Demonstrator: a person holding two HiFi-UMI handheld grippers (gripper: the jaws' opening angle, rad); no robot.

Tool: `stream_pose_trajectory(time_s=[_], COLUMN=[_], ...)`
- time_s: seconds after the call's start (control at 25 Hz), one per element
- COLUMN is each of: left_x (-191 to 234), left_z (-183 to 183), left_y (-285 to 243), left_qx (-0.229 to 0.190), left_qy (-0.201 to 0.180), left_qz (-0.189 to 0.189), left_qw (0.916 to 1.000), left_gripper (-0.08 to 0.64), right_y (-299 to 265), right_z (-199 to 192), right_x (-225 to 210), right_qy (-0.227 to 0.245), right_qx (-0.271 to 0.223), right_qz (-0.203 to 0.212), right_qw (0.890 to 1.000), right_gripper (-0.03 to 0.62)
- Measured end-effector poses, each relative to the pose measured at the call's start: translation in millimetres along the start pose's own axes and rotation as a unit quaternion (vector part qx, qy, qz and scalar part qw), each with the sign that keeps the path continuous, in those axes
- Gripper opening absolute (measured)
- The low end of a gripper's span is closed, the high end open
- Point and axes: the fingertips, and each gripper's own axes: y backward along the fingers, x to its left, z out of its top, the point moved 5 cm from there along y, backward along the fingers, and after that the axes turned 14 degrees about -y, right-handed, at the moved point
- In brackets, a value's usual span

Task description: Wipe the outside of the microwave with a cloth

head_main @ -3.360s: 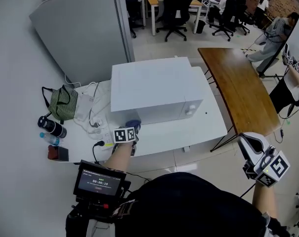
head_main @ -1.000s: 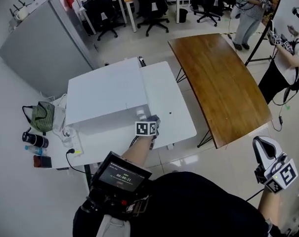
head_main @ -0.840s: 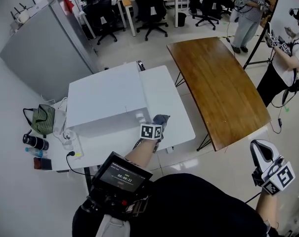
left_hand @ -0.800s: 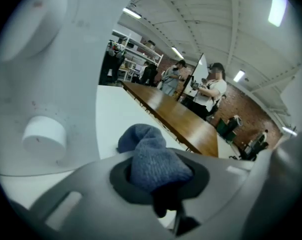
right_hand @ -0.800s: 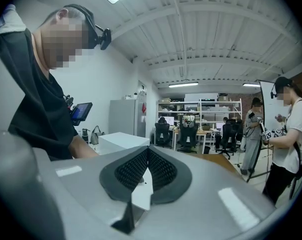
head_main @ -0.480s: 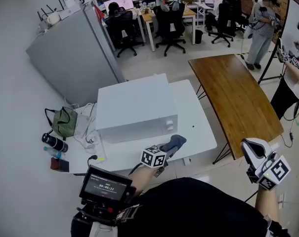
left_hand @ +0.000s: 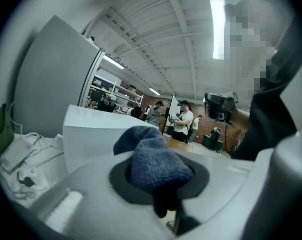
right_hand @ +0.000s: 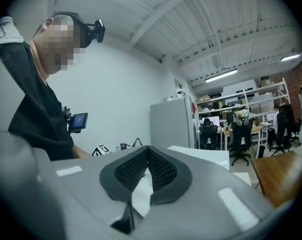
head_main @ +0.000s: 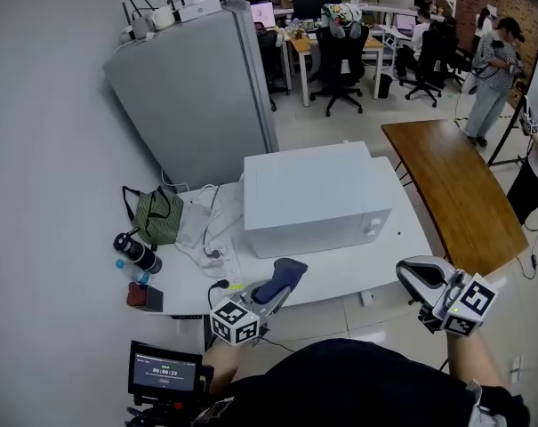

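My left tool is clamped on the blue cloth; in the left gripper view the cloth bulges out between the dark pads as a bunched wad. It hangs over the front edge of the white surface, in front of the microwave and apart from it. The microwave stands squarely on the surface with its door shut, front face toward me; the left gripper view shows its white body just past the cloth.

My right tool hovers off the surface's right front corner, over the floor; in the right gripper view its ribbed pads meet at the tips with nothing gripped.

To the microwave's left lie tangled white cables, a green bag and a black bottle – all near the wall. A grey cabinet stands behind; a wooden table sits to the right, separate from the white surface.
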Motion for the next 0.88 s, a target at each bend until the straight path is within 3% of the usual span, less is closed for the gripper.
stream_pose_trajectory(time_s=[0.16,0.32,0.56,0.72,0.88], left_x=[-20,-70,-179,-255,-313], left_z=[2,14,33,41,47], left_y=[28,28,-2,-26,-31], left_qx=[-0.017,-0.048,-0.071,-0.082,-0.089], left_qy=[-0.019,-0.022,-0.039,-0.003,0.015], left_qz=[-0.016,-0.027,-0.024,-0.013,-0.005], left_qw=[0.9995,0.9983,0.9964,0.9965,0.9959], left_gripper=[0.057,0.057,0.057,0.057,0.057], right_y=[-14,15,129,220,276], right_z=[4,17,-10,-40,-54], right_x=[32,53,58,47,49], right_qy=[0.003,0.008,0.023,0.027,-0.013], right_qx=[0.004,-0.022,-0.012,-0.013,-0.021], right_qz=[0.022,0.043,0.053,0.055,0.073], right_qw=[1.0,0.999,0.998,0.998,0.997], right_gripper=[0.005,0.005,0.005,0.005,0.005])
